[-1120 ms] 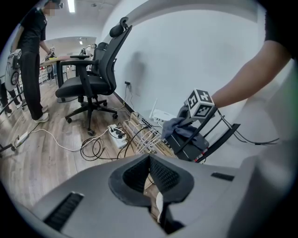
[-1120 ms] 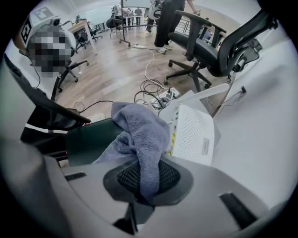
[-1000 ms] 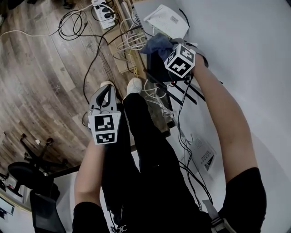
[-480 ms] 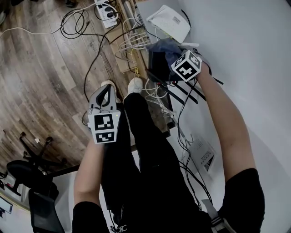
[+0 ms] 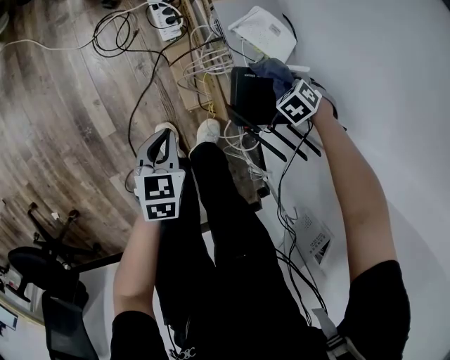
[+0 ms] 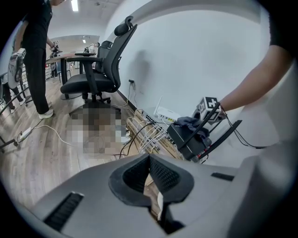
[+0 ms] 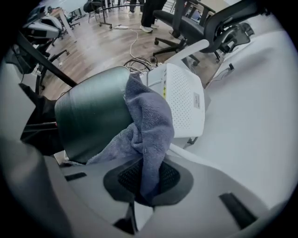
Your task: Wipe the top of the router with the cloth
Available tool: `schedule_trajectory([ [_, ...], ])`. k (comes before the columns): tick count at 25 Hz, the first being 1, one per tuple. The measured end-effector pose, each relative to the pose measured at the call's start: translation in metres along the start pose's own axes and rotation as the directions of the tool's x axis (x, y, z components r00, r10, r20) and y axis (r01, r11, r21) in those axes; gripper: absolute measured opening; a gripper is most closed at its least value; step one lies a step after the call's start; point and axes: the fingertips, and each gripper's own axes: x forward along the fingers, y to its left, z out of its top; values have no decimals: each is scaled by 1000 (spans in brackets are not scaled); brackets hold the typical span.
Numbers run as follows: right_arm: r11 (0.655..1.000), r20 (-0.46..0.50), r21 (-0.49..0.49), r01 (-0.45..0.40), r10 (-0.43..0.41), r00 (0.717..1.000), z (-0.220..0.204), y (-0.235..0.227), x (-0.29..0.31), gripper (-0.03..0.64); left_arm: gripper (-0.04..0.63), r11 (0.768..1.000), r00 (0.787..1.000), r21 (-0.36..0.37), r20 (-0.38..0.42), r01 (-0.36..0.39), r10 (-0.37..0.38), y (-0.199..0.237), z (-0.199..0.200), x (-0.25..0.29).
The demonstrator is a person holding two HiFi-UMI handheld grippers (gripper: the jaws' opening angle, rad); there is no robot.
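Observation:
A black router [image 5: 252, 95] with long antennas stands on a low rack beside the white wall. My right gripper [image 7: 148, 179] is shut on a grey-blue cloth [image 7: 150, 122], which drapes onto the right part of the router's dark top [image 7: 91, 116]. From the head camera the cloth [image 5: 271, 68] lies at the router's far right corner, just ahead of the right gripper's marker cube [image 5: 299, 102]. My left gripper [image 5: 163, 139] hangs over the floor beside the person's leg, away from the router, and is shut on nothing [image 6: 150, 160].
A white router [image 5: 264, 31] lies just beyond the black one. Tangled cables [image 5: 204, 67] and a power strip [image 5: 163, 13] cover the wooden floor to the left. The person's shoes [image 5: 208, 130] stand near the rack. An office chair [image 6: 100, 69] stands further off.
The right gripper has dragged the cloth across the router's top toward the wall, to the right in the head view, uncovering more of the black top. The left gripper has stayed put.

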Motion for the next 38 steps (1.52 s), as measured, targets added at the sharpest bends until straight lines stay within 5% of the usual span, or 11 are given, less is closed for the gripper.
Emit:
schedule_trajectory([
  [7, 978, 158, -180, -109, 138, 978, 39, 44, -20, 28, 2, 1000, 1000, 12, -10, 18, -18, -7, -1, 4],
  [13, 932, 247, -238, -273, 330, 911, 63, 103, -38, 28, 2, 1000, 1000, 17, -4, 12, -12, -4, 4, 7],
  [18, 871, 246, -283, -401, 470, 848, 67, 143, -50, 28, 2, 1000, 1000, 19, 3, 10, -10, -4, 9, 8],
  [23, 826, 182, -327, -459, 532, 827, 56, 162, -52, 28, 2, 999, 999, 42, -10, 33, -33, -18, 9, 4],
  [27, 877, 197, -239, -416, 463, 864, 52, 136, -47, 28, 2, 996, 999, 72, -10, 46, -45, -27, 17, 0],
  [32, 960, 294, 22, -279, 260, 920, 37, 78, -83, 28, 2, 999, 1000, 40, 23, 16, -17, -28, 53, -28],
  [38, 923, 455, 356, -144, -37, 890, 24, 19, -201, 28, 2, 998, 994, -66, 102, -20, 27, -38, 137, -99],
])
